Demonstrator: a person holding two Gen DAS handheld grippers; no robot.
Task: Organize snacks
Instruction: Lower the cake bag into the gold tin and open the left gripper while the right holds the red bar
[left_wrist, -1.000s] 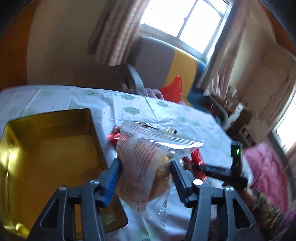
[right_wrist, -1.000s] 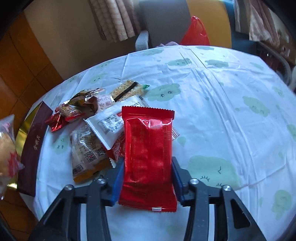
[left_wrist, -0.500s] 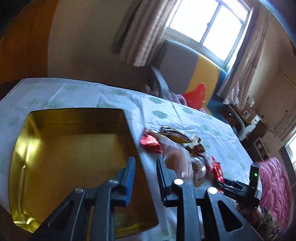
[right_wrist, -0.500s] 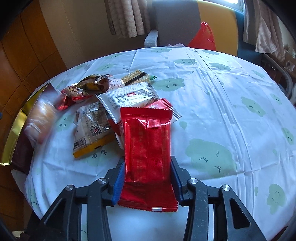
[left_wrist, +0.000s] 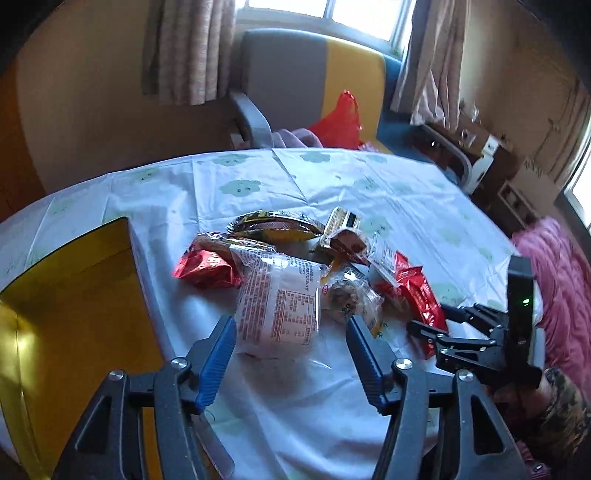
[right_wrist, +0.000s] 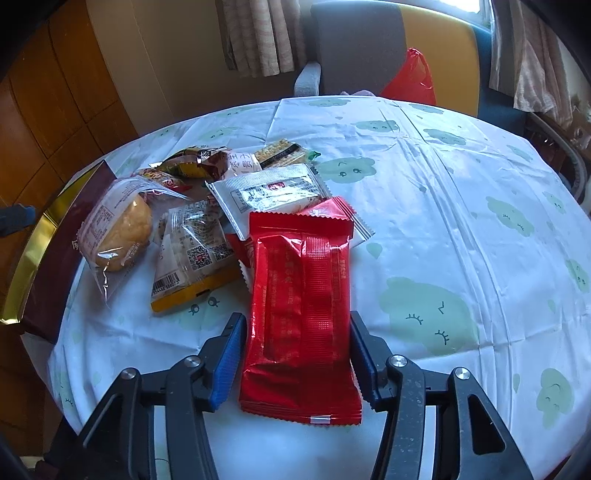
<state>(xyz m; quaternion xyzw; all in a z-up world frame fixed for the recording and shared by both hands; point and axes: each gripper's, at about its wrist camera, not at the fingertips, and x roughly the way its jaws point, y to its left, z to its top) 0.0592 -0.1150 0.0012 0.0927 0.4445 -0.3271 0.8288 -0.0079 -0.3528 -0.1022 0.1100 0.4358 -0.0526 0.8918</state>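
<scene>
Tongs of the left gripper (left_wrist: 291, 330) have just been opening and now stand wide, empty; the clear-wrapped bun (left_wrist: 279, 302) they carried 1 second ago lies on the tablecloth (left_wrist: 406, 199) between their tips, outside the gold tin (left_wrist: 66, 295). It seems the bun missed the tin, so it needs 1 more pick. Jaws of the right gripper (right_wrist: 297, 356) have also been opening around the red packet (right_wrist: 301, 314); the right pad touches its edge, the left stands apart. Other snacks (right_wrist: 255, 192) lie piled beside.
</scene>
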